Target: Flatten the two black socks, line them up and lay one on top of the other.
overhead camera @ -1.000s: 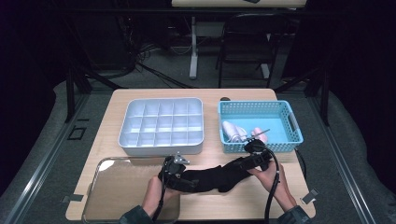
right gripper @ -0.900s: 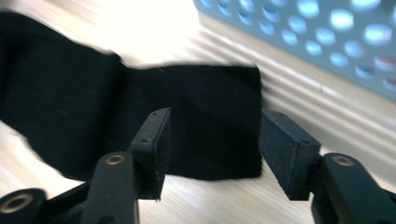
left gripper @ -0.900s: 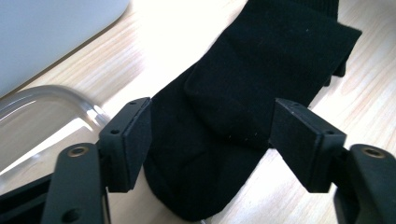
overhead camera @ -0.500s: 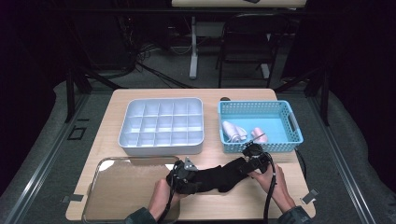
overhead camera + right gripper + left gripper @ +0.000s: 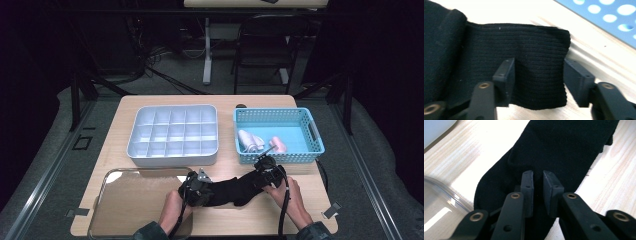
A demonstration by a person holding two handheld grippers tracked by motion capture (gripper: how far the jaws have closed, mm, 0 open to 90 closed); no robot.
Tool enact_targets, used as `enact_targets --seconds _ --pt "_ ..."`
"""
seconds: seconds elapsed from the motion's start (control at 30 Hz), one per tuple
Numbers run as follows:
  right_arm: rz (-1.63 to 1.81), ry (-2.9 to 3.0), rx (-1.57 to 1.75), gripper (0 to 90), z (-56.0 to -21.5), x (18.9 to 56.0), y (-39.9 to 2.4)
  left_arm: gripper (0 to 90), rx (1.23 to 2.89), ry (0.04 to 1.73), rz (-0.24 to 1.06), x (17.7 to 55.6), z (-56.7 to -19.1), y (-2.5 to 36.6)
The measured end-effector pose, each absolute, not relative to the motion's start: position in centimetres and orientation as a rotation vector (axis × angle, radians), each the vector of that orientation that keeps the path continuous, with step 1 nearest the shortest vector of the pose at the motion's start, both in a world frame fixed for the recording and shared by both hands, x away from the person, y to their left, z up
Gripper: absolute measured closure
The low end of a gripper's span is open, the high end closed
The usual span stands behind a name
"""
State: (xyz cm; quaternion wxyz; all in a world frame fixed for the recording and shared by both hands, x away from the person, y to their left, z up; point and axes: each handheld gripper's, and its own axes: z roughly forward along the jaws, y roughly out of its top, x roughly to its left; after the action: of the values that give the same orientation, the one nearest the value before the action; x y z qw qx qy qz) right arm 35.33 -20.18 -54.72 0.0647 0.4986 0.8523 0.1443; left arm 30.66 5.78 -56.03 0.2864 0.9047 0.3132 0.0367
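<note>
Grasp step on the black sock (image 5: 235, 190) lying lower centre on the desk (image 5: 125, 105) — left tongs (image 5: 538, 185) have just been closing, narrow, pinching its toe end; right tongs (image 5: 539, 75) half-open astride the cuff — next: close right, lift together.

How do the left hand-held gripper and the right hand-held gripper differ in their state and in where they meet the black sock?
The left hand-held gripper has just been closing; its jaws are nearly together, pinching a fold of the black sock. The right hand-held gripper stands wider, jaws straddling the ribbed cuff without pinching it. In the high view the left one works the sock's end near the clear tray, the right one the end near the blue basket. Both point down at the same sock.
</note>
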Motion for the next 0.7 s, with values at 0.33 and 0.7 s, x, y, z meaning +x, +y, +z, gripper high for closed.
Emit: enact_targets --seconds 0.33,0.7 --pt "0.497 2.612 1.527 67.5 -54.73 35.32 -20.15 84.3 2.432 0.818 0.117 30.76 -55.99 5.68" --pt "0.513 2.607 1.548 70.4 -54.07 35.29 -20.67 85.8 2.342 0.824 0.117 30.78 -55.29 6.35"
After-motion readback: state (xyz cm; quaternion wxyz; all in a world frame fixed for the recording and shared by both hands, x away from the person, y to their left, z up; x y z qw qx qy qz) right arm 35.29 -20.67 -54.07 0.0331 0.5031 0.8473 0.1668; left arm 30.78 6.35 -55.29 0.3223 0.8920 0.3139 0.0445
